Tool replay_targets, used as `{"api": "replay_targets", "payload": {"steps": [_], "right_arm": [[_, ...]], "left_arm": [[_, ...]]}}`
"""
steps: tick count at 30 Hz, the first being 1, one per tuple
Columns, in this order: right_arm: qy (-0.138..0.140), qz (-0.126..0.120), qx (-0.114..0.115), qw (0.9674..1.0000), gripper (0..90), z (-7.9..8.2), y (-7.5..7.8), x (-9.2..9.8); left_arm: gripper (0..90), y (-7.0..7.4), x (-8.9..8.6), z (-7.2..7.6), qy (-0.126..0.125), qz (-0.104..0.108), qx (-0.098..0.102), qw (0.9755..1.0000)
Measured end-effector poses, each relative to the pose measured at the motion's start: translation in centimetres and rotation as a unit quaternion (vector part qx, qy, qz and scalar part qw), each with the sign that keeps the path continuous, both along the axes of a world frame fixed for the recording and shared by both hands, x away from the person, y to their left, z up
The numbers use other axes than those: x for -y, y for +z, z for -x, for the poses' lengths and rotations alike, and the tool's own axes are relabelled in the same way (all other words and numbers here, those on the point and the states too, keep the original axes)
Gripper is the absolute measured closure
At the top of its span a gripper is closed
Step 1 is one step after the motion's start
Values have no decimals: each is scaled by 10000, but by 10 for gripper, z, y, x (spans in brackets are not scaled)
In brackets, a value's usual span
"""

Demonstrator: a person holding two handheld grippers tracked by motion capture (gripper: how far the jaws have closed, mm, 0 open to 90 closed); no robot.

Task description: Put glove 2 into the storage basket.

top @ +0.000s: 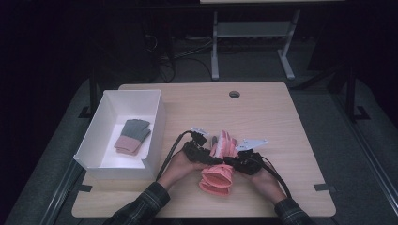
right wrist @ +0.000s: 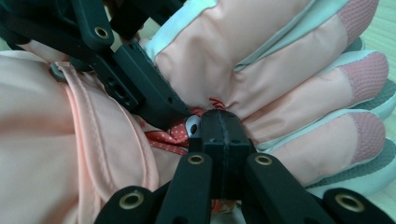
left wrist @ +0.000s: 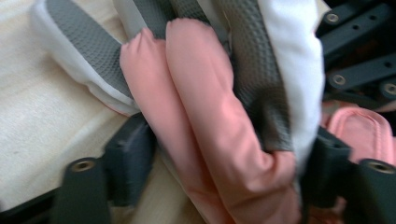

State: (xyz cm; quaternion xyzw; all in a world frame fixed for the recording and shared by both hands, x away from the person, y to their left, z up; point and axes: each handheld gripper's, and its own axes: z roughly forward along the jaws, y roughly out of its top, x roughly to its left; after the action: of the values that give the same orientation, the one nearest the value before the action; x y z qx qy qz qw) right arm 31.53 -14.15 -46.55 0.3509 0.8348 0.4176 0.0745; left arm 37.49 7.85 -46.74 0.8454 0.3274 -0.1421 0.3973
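Left of the pink gloves (top: 219, 161) stands the white box (top: 157, 123), open-topped, with a grey-and-pink glove (top: 133, 136) lying flat inside it. The pink gloves lie stacked on the wooden table (top: 281, 122), just right of the box and between the person's hands.

The left gripper (top: 199, 152) reaches in from the box side; its jaws stand apart around the gloves' bunched fingers, and whether the pads press cannot be told. The right gripper (right wrist: 219, 123) has its jaws together, pinched on a fold near the cuff.

The risk, as I judge it: the slick padded fabric could slide out of the left jaws, or only the upper glove lifts, so the pair separates before reaching the box.

Beyond the gloves the tabletop is pale wood with a cable hole (top: 234, 94); behind lies a dark room with a metal stand (top: 253, 42).
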Motion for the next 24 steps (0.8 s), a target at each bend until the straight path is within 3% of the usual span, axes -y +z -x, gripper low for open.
{"api": "replay_targets", "payload": {"steps": [5,10,18,22,24], "right_arm": [[-26,1,-12,10000,900,0,-1,-1],[-22,19,14,10000,900,-1,-1,0],[31,-152,-9,9999,898,0,1,5],[51,-212,-40,9998,826,3,6,10],[64,-286,42,9996,748,6,12,16]], "left_arm": [[424,-1,-1,1,-57,37,-56,10000],[531,1,-1,4,-126,11,135,9998],[608,2,-2,2,-148,82,108,9998],[620,5,-1,1,-193,96,93,9997],[622,6,-1,1,-204,97,83,9997]]}}
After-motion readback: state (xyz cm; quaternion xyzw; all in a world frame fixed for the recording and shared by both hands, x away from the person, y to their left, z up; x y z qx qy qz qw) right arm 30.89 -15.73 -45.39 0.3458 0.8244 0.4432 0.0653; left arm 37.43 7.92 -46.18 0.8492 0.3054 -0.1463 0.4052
